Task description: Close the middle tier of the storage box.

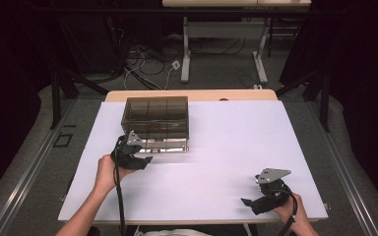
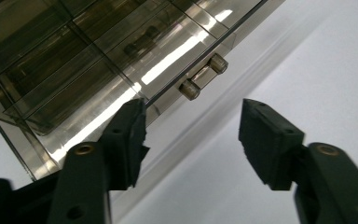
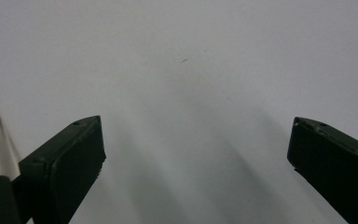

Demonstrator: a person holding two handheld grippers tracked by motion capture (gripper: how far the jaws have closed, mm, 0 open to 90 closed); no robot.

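White tabletop (image 1: 226,147) stretches under dim room light, with cables and table legs on the floor beyond it. Toward its far left sits a smoky clear compartment box (image 1: 155,120), lid down. The left gripper (image 1: 137,156) hovers at the box's near edge, jaws half spread with nothing pinched; in the left gripper view its pads (image 2: 130,135) frame the box's front rim, just below the small metal hinge (image 2: 204,76). The right gripper (image 1: 256,201) rests well apart near the table's front right, jaws spread wide over bare surface.
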